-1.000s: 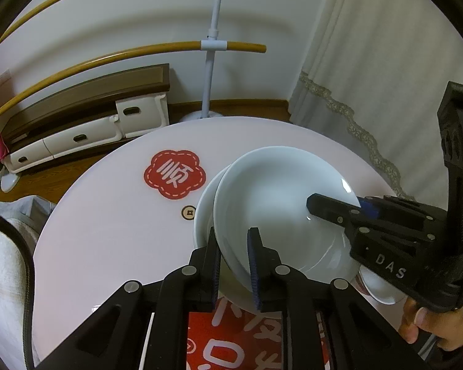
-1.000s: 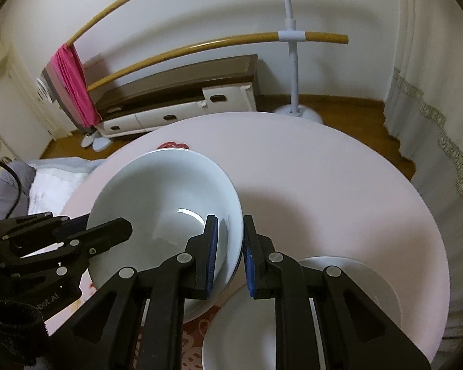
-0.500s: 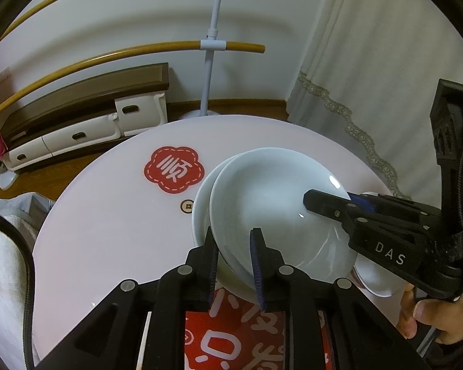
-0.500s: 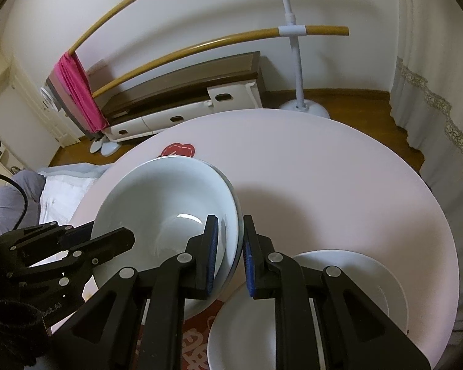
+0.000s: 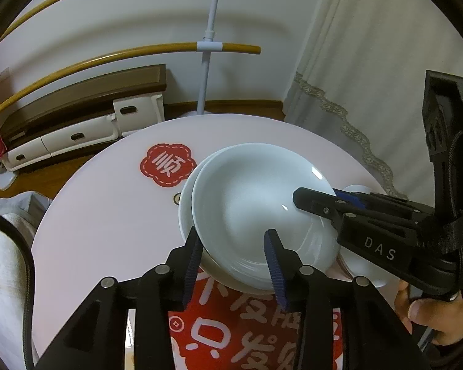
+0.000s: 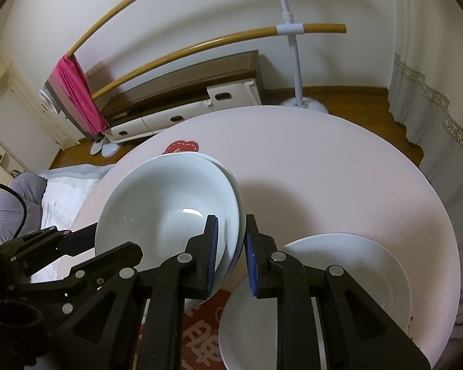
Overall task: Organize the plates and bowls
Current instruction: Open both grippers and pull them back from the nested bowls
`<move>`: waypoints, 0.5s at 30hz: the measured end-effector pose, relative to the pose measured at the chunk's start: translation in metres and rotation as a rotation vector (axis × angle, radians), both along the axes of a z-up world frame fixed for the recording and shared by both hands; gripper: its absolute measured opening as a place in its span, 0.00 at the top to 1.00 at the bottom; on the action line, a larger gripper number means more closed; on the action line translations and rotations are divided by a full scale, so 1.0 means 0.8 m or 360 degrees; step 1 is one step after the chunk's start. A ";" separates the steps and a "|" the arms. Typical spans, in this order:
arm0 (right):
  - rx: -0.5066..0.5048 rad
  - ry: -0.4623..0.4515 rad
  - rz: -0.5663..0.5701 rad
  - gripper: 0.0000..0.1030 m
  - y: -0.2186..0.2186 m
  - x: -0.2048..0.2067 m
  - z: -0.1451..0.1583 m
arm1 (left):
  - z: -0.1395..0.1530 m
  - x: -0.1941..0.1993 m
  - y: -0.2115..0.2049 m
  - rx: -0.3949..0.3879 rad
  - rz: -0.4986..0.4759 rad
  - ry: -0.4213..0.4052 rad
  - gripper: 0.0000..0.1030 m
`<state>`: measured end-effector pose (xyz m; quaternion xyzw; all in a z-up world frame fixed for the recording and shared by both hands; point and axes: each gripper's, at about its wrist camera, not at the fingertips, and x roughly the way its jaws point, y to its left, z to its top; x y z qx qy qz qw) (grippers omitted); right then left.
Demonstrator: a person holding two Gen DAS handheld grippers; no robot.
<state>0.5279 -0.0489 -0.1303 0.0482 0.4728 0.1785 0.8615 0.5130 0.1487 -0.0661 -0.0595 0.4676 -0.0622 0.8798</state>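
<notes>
Left wrist view | my left gripper (image 5: 236, 251) has just been opening, pads off the top bowl (image 5: 259, 212) | right gripper (image 6: 230, 243) pinching its rim | bowl could tip off lower bowl (image 5: 185, 203) if I tug sideways

Cut off by the lower picture edge: red mat (image 5: 256, 333) under the bowls (image 5: 256, 212); beside them, plate (image 6: 348, 280) partly hidden behind right gripper (image 6: 230, 246).
</notes>
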 end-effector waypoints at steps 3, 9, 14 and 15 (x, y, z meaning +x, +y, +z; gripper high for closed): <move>0.0020 0.0006 -0.0002 0.83 -0.003 0.002 0.000 | 0.001 0.000 0.002 -0.0027 0.0005 0.0005 0.58; 0.0079 0.0016 -0.0015 0.85 -0.013 0.006 -0.002 | 0.001 -0.003 0.010 -0.0012 0.0059 0.0014 0.43; 0.0085 0.0019 -0.0020 0.85 -0.015 0.008 -0.003 | -0.004 -0.005 0.015 -0.0022 0.0093 0.0043 0.43; 0.0080 0.0019 -0.0019 0.85 -0.015 0.008 -0.003 | -0.004 -0.005 0.016 -0.0023 0.0100 0.0047 0.43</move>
